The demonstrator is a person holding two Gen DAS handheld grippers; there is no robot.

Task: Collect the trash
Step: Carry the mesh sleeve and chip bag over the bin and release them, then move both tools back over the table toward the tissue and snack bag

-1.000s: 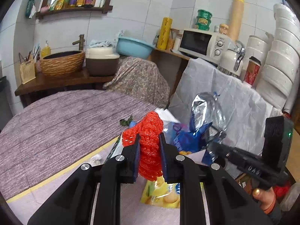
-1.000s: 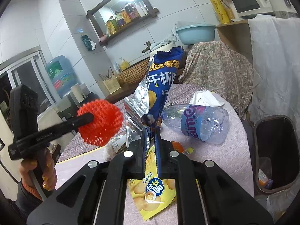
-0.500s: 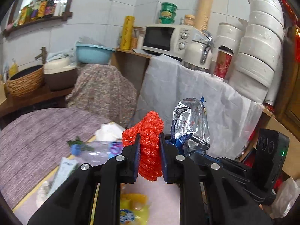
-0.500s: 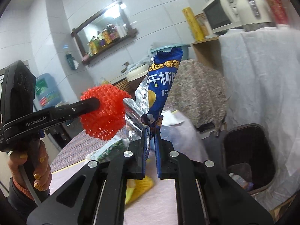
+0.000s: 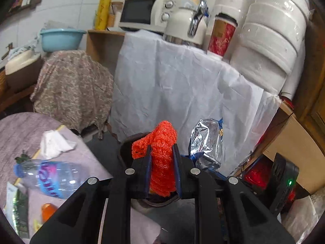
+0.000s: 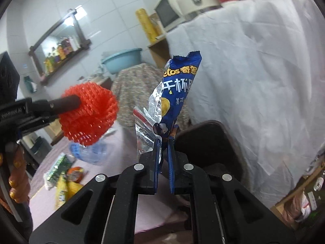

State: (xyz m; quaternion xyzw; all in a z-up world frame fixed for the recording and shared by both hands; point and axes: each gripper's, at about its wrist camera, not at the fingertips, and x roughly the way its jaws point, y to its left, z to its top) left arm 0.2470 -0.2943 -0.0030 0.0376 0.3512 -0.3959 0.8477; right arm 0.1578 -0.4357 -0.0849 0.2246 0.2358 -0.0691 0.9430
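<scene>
My left gripper [image 5: 162, 158] is shut on a red foam net [image 5: 162, 162], held over the dark trash bin [image 5: 126, 152] beside the table. My right gripper [image 6: 163, 144] is shut on a blue chip bag [image 6: 178, 93] with a silver inside, which stands up from the jaws near the bin [image 6: 207, 138]. In the right wrist view the red foam net [image 6: 89, 113] hangs at the left in the left gripper, held by a hand. The chip bag's foil [image 5: 205, 140] shows just right of the net in the left wrist view.
On the purple table [image 5: 18, 126] lie a crushed plastic bottle [image 5: 48, 179], a white tissue [image 5: 53, 144], an orange scrap [image 5: 47, 213] and a yellow snack wrapper [image 6: 63, 187]. A white-draped counter [image 5: 182, 93] with a microwave [image 5: 146, 12] stands behind the bin.
Both grippers have swung right from over the table toward the bin, each keeping its hold. The bin has come close under the jaws in both views.
</scene>
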